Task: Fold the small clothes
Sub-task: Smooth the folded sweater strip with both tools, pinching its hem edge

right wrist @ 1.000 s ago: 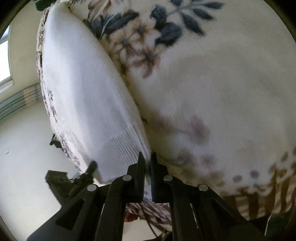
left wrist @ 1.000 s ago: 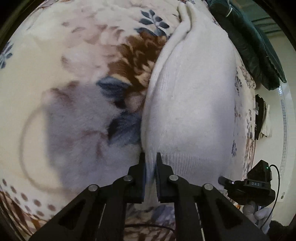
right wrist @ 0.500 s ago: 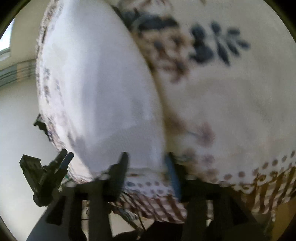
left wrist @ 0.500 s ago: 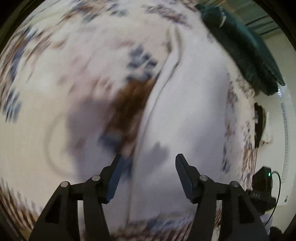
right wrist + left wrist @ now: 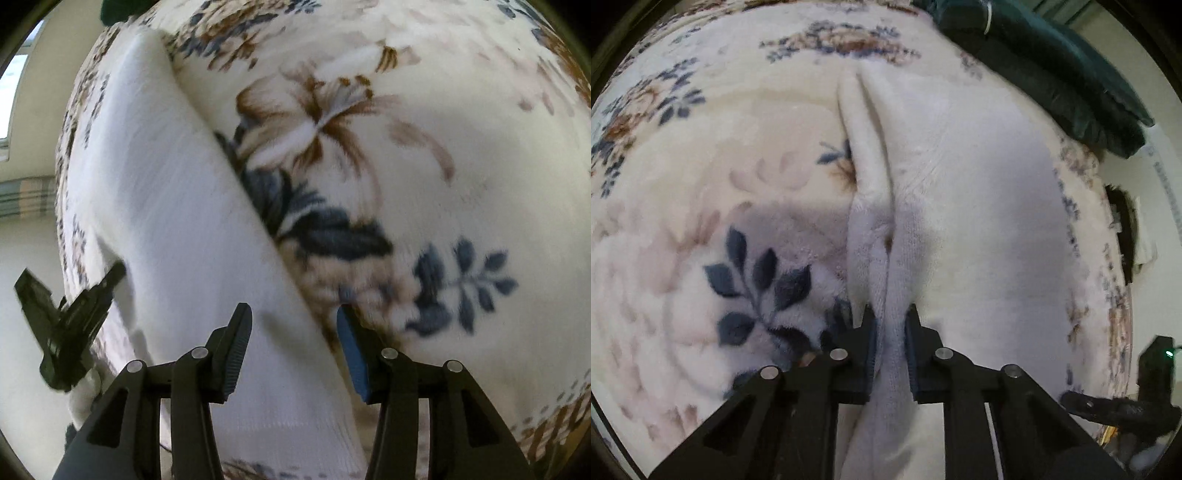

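A white knit garment lies folded lengthwise on a floral fleece blanket. My left gripper is closing on the garment's long left edge, and a bunched ridge of white fabric is pinched between its pads. In the right wrist view the same garment runs up the left side. My right gripper stands open over the garment's right edge, one finger above the white cloth and one above the blanket, gripping nothing. The left gripper also shows there, at the garment's far side.
A dark green bundle of cloth lies at the blanket's far right corner. The blanket's edge drops off toward a pale floor beyond the garment. The right gripper appears at the lower right of the left wrist view.
Both grippers let go of the ribbed hem and moved up along the garment. The left opened, then closed on a fold of the left edge. The right opened and stays open.
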